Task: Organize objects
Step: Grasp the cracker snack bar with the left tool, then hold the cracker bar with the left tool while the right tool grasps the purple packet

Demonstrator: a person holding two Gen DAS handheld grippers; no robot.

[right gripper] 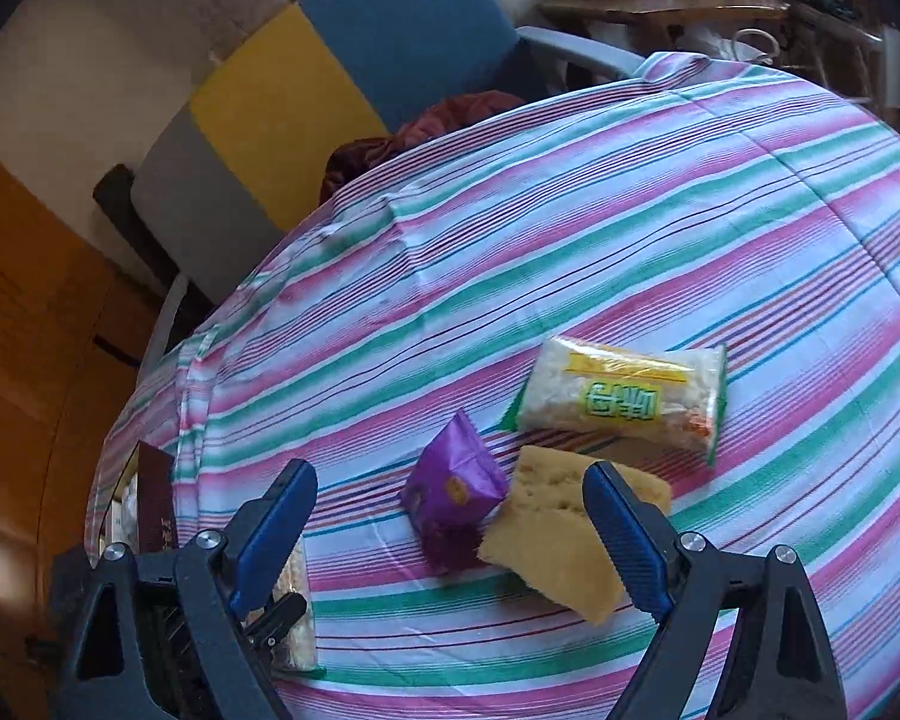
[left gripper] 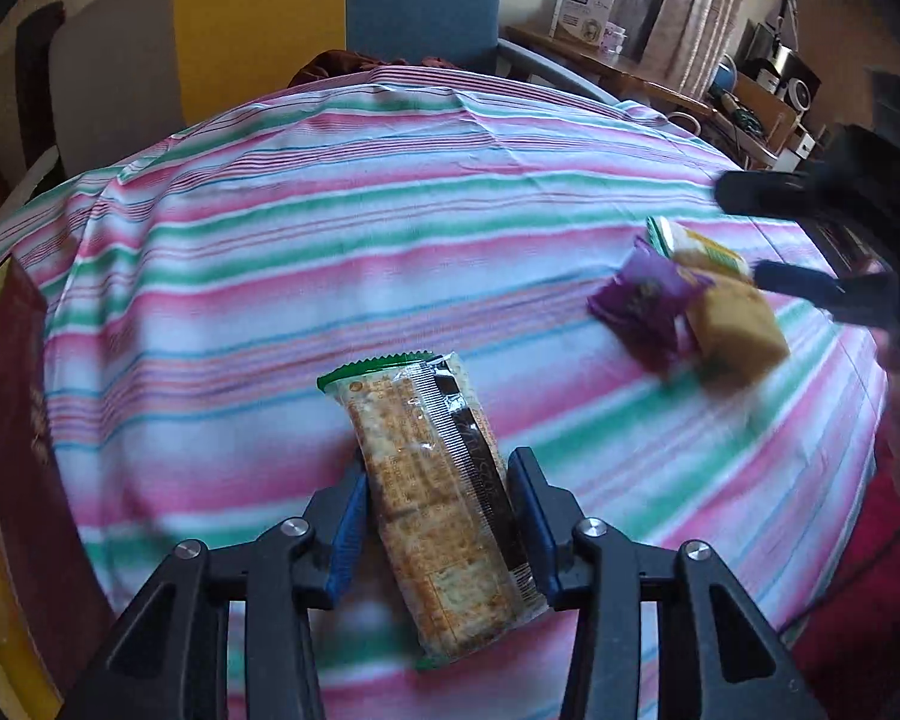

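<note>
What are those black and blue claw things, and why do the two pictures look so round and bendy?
Each claw is a grabbing tool that a person holds, one per hand. A tiny wide-eyed camera rides on each, so everything looks bent. One picture looks out from the left tool, which is squeezing a long cracker packet. The other looks out from the right tool, which is open and empty above some snacks. On the striped tablecloth lie a purple packet, a yellow sponge cake piece and a white snack packet with green writing.
</note>
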